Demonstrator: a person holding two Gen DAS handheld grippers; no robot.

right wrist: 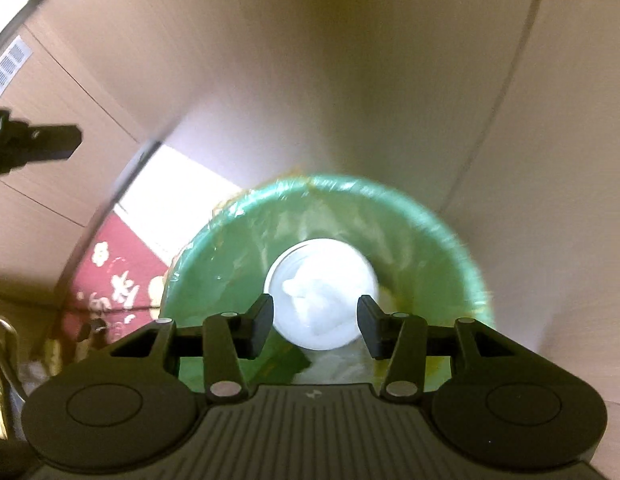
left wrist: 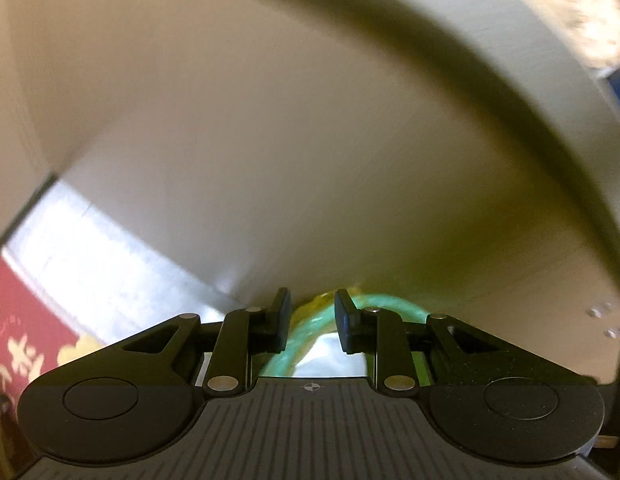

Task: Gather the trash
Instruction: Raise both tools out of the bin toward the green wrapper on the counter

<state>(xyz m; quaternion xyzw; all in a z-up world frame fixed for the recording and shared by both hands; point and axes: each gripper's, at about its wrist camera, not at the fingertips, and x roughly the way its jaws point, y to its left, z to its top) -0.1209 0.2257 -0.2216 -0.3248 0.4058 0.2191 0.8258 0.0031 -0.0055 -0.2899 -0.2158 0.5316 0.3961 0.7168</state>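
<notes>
A round bin lined with a green plastic bag [right wrist: 430,248] stands against a beige wall. Inside it lies a white paper cup [right wrist: 322,280] with crumpled white tissue in it, plus a green wrapper [right wrist: 285,364]. My right gripper [right wrist: 316,324] hangs open just above the bin's mouth, the cup showing between its fingers and below them. My left gripper [left wrist: 312,320] is at the bin's rim, its fingers a small gap apart with the green bag edge [left wrist: 310,332] between them; white trash shows below.
A beige wall [left wrist: 269,120] fills most of both views. A red patterned rug [right wrist: 117,276] lies left of the bin. A black device [right wrist: 33,144] juts in at the left of the right wrist view. A metal handle [right wrist: 1,344] sits at lower left.
</notes>
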